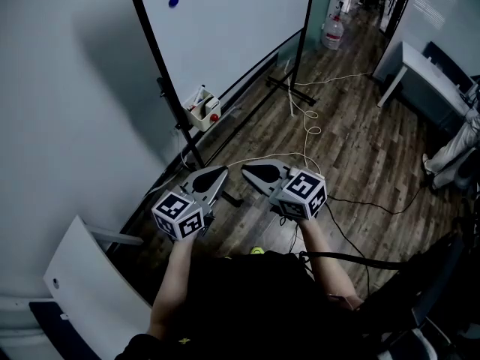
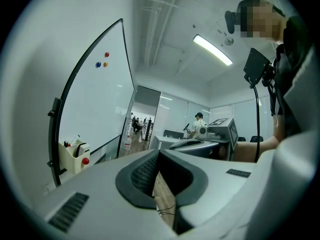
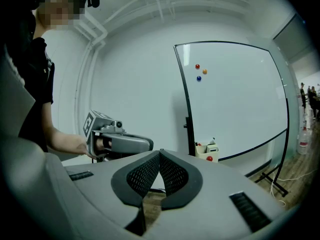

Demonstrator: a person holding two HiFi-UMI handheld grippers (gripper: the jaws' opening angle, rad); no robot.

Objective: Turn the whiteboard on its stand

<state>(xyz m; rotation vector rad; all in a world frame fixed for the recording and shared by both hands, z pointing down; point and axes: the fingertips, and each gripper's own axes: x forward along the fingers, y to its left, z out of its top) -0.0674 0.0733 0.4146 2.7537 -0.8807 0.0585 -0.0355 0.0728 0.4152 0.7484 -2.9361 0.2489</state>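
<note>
**Head view:** left gripper [image 1: 219,173] & right gripper [image 1: 251,172], grey plastic w/ marker cubes, sit side by side at frame centre, tips close together, both aimed toward 12. Large white whiteboard [image 1: 232,28] in a thin black frame fills 12 o'clock on its black metal tube stand [image 1: 162,85], well apart from both grippers. Small beige plastic marker caddy [image 1: 201,108] hangs at the board's lower corner, approx. 11 o'clock from the grippers. Small round magnets [image 1: 174,1], blue & orange, near the top edge. Dark wood-plank floor [image 1: 352,133] w/ thin white cable [image 1: 306,122] at 1 o'clock.

**Left gripper view:** jaws pressed together, nothing btwn them. Whiteboard at 9–10 o'clock, caddy at 8, right gripper at 3.

**Right gripper view:** jaws closed tip to tip, nothing pinched. Whiteboard at 1–2 o'clock, upright on stand. Left gripper at 9.
</note>
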